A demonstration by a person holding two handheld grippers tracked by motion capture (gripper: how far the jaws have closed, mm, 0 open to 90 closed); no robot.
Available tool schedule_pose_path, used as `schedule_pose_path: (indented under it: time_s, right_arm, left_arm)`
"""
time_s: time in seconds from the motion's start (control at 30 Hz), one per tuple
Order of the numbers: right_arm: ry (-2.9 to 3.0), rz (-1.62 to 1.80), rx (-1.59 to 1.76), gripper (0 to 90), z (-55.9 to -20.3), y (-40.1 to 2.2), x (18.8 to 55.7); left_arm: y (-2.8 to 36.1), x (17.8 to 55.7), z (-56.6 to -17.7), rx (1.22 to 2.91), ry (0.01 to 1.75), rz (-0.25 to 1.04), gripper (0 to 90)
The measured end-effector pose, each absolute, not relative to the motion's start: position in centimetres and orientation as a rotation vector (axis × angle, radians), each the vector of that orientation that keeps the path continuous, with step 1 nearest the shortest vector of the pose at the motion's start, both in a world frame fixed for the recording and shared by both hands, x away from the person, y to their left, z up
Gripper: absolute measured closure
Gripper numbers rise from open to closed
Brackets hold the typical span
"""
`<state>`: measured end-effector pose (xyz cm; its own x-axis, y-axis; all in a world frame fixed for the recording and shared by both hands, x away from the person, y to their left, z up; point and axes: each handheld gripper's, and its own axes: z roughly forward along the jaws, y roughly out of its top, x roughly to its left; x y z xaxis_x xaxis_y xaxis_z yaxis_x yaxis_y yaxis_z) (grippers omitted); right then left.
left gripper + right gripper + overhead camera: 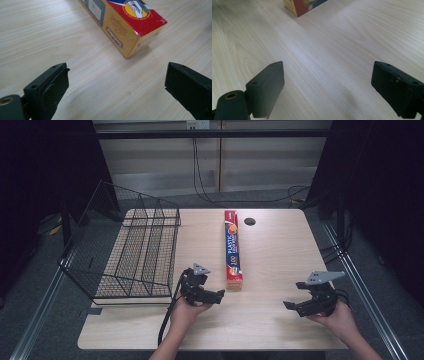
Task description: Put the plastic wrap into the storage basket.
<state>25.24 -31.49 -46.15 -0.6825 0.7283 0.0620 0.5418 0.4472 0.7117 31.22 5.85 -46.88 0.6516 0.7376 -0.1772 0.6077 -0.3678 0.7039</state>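
You're on the approach: box (233,250) lies flat mid-bench, just ahead of your left gripper (216,295). Both grippers' fingers apart, empty. Next: straddle box's near end w/ left, close. Right gripper (291,306) well off.

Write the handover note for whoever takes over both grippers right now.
Left gripper: open, empty, just short of the near end of the wrap box.
Right gripper: open, empty, low over bare table to the right.
Box: flat mid-table, lengthwise front to back, untouched. Wire basket: empty, at the table's left.
Done: nothing gripped or moved.
Left: grip the box; it probably goes in the basket.
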Motion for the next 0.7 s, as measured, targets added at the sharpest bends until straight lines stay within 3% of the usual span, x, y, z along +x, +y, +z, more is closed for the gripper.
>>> schedule_pose_path:
  time_s: [0.7]
  right_arm:
    - [2.437, 1.038, 1.124, 10.9, -46.1, -31.8, 25.1]
  left_arm:
    - [4.9, 33.4, -44.8, 2.107, 1.064, 0.16, 10.3]
